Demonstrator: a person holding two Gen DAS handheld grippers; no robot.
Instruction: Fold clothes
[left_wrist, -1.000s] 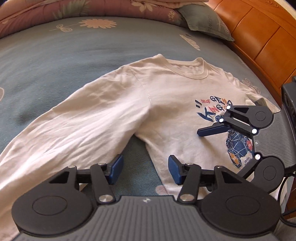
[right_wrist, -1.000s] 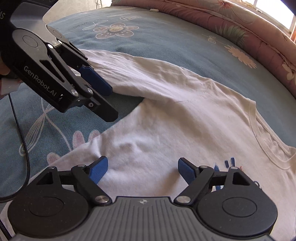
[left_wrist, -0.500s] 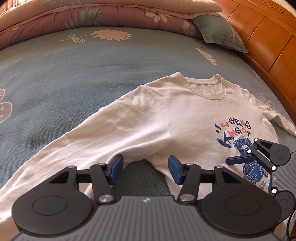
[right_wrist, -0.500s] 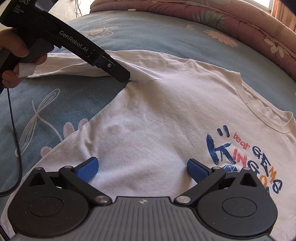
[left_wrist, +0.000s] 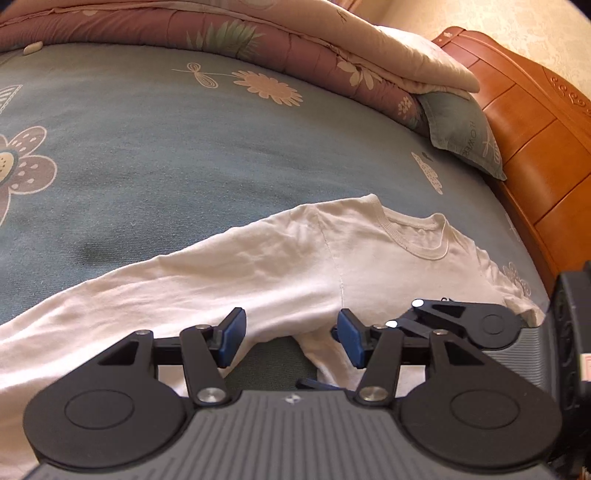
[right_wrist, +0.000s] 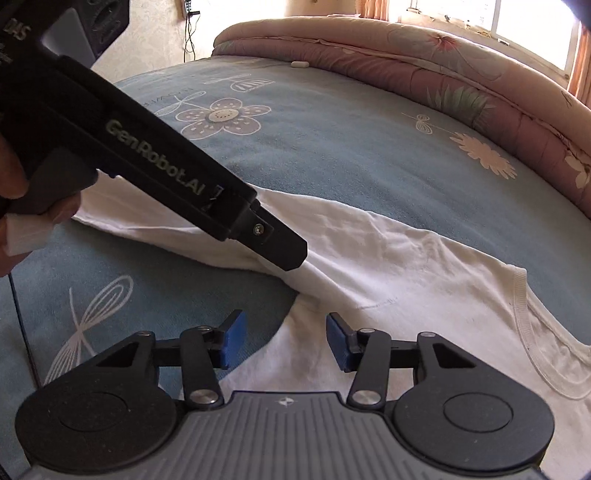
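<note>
A white long-sleeved shirt (left_wrist: 332, 258) lies spread flat on a bed (left_wrist: 147, 147) covered by a blue sheet with flower prints. In the left wrist view its collar is ahead and to the right of the left hand-held gripper (left_wrist: 290, 341), and one sleeve runs away to the left. The left hand-held gripper's blue pads stand apart, over the armpit where that sleeve meets the body, with nothing pressed between them.

The right hand-held gripper (right_wrist: 282, 341) sits just in front of the same armpit in its own view, over the edge of the shirt's body. Its jaws have just been closing, yet the pads are still apart and no cloth is pinched between them. The left hand-held gripper reaches in from the upper left of that view, its tip down at the underside of the sleeve; whether it touches the cloth cannot be told. A hand (right_wrist: 14, 206) holds its grip at the left edge.

Beyond both hand-held grippers a pink quilt (right_wrist: 443, 74) lies folded along the far side of the bed, and a wooden headboard (left_wrist: 535, 147) stands to the right.
</note>
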